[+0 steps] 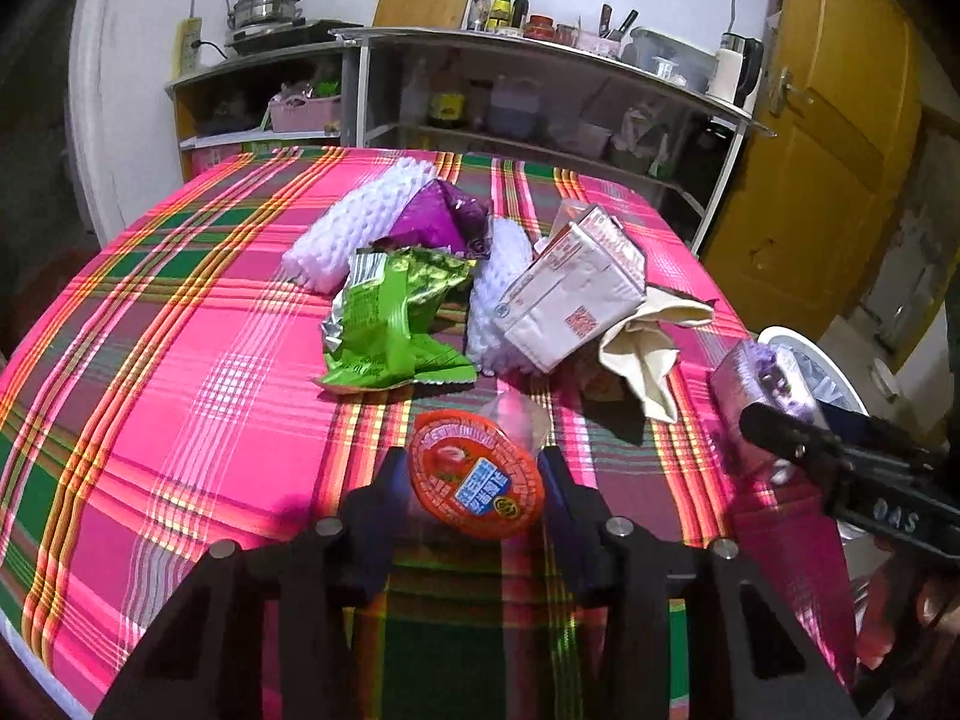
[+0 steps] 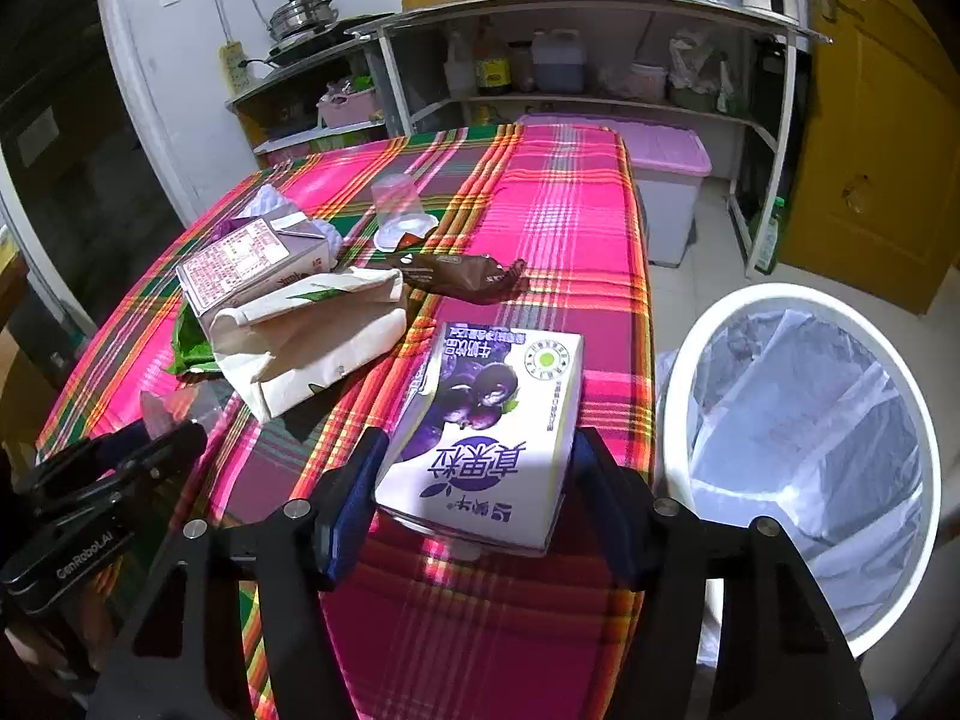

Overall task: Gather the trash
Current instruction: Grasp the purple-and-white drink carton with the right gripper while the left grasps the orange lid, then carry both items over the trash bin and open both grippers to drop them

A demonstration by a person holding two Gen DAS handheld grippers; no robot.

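My left gripper (image 1: 474, 474) is shut on a small jelly cup with a red lid (image 1: 474, 474), held just above the pink plaid tablecloth (image 1: 180, 360). My right gripper (image 2: 474, 450) is shut on a purple and white milk carton (image 2: 486, 432) near the table's right edge; that carton also shows in the left wrist view (image 1: 762, 384). Beyond lie a green snack bag (image 1: 390, 318), a purple wrapper (image 1: 438, 219), white foam netting (image 1: 354, 222), a white carton (image 1: 570, 294) and a cream paper bag (image 2: 312, 330). A white bin with a clear liner (image 2: 804, 450) stands right of the table.
A brown wrapper (image 2: 462, 276) and an upturned clear plastic cup (image 2: 399, 210) lie further back. Metal shelving (image 2: 600, 48) with bottles and pots lines the wall. A pink-lidded storage box (image 2: 660, 180) and a yellow door (image 2: 870, 150) are to the right.
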